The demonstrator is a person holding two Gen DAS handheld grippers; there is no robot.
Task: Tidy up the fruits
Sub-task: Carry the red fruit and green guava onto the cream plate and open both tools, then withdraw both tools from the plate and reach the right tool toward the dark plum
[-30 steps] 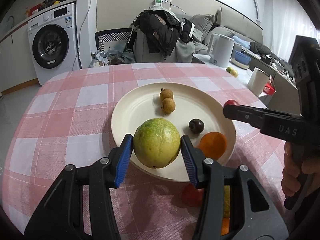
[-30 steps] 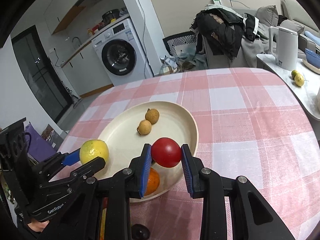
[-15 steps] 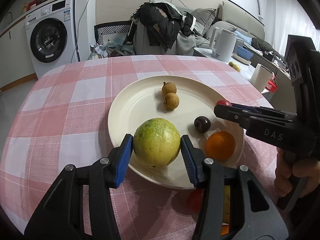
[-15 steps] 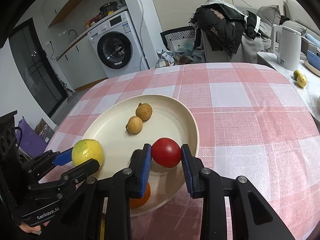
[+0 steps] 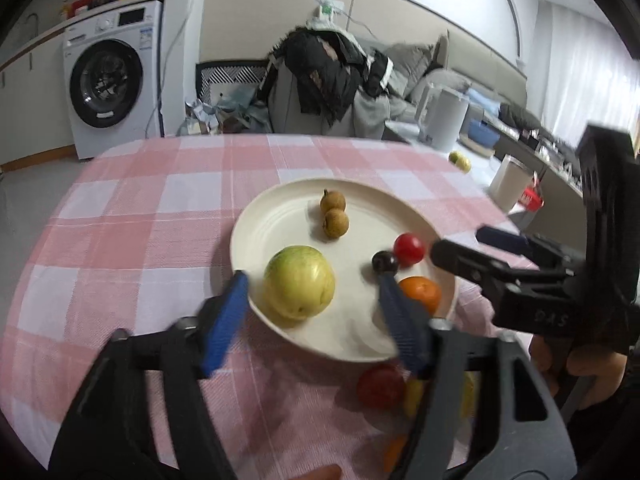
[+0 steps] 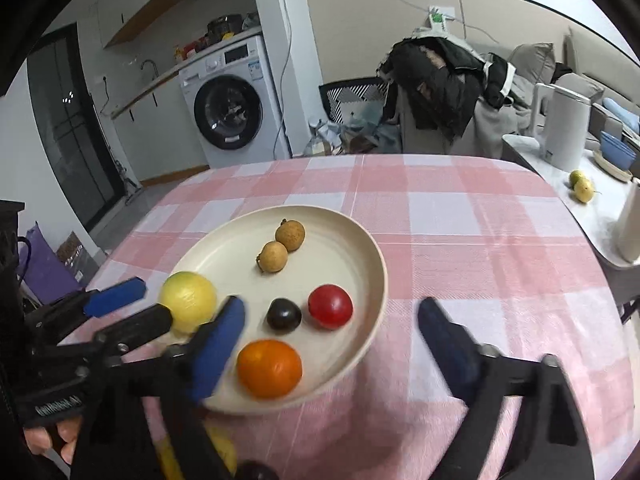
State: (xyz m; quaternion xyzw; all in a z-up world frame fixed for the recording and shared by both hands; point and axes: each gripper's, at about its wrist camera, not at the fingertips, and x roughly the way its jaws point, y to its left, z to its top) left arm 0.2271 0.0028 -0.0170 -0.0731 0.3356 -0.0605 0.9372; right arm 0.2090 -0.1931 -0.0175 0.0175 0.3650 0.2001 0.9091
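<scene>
Risk of rolling: big yellow-green fruit (image 5: 299,282) free at near-left rim of plate (image 5: 276,216), between opening jaws of left gripper (image 5: 310,312), untouched. Red fruit (image 6: 330,306) free near right rim, right gripper (image 6: 332,346) jaws opening, untouched; a knock on withdrawal possible.

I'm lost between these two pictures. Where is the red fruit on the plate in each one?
Left wrist view: the red fruit lies right of centre, near the plate's right rim, touching a dark fruit.
Right wrist view: the red fruit lies just below centre, right of the dark fruit.
Shared landmark: the two brown fruits farther back on the plate.
</scene>
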